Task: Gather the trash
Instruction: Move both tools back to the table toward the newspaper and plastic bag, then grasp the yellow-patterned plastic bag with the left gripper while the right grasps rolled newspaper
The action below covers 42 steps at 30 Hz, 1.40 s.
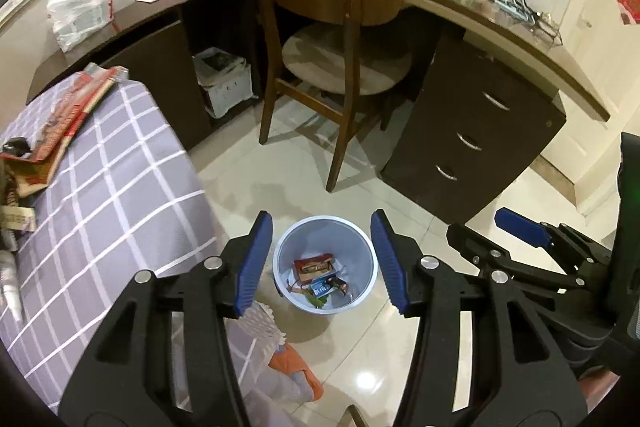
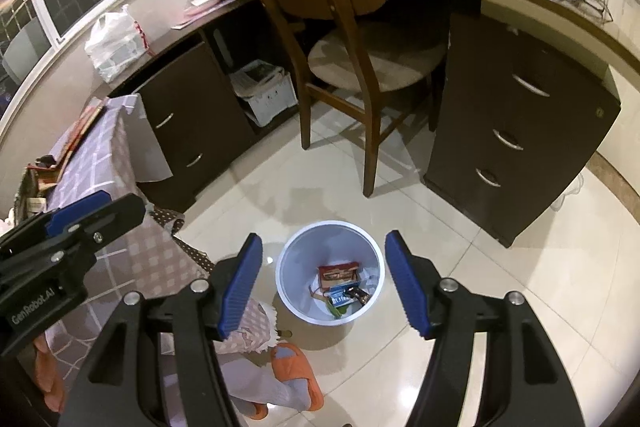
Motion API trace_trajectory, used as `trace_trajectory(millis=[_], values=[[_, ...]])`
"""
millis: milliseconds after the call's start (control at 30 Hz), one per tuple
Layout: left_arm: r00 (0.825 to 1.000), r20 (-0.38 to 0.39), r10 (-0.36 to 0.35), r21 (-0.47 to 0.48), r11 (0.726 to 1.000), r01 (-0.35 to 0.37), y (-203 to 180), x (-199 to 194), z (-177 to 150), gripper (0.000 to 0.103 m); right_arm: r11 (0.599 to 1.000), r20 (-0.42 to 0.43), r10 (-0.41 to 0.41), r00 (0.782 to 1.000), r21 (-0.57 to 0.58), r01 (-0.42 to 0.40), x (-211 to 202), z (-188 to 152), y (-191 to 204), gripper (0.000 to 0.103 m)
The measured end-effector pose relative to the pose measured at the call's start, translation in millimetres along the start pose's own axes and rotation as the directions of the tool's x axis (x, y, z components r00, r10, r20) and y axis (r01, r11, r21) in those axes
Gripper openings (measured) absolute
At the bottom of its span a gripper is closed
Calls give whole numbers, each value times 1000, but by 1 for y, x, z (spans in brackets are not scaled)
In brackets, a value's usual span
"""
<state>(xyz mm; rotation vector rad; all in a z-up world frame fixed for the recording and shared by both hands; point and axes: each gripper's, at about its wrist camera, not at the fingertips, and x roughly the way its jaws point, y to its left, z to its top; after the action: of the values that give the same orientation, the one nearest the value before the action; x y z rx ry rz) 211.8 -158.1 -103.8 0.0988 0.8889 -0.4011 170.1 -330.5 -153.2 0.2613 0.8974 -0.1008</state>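
A white trash bin (image 1: 362, 293) stands on the tiled floor, seen from above in both views (image 2: 290, 267). Inside lie a red-brown box (image 1: 314, 267), a blue packet (image 1: 322, 287) and other scraps. My left gripper (image 1: 324, 263) is open and empty, held above the bin. My right gripper (image 2: 324, 281) is open and empty too, also above the bin. The right gripper shows at the right of the left wrist view (image 1: 520, 231), and the left gripper at the left of the right wrist view (image 2: 80, 215).
A bed with a grey checked cover (image 1: 100, 195) lies to the left, with magazines (image 1: 68, 119) on it. A wooden chair (image 1: 336, 39) stands at a dark desk with drawers (image 1: 472, 135). An orange slipper (image 2: 298, 375) lies by the bed.
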Motion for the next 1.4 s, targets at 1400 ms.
trace_trajectory(millis=[1400], values=[[906, 97, 411, -475, 819, -321, 249, -160, -81, 72, 836, -117, 317, 941, -434, -336, -11, 1, 314, 70]])
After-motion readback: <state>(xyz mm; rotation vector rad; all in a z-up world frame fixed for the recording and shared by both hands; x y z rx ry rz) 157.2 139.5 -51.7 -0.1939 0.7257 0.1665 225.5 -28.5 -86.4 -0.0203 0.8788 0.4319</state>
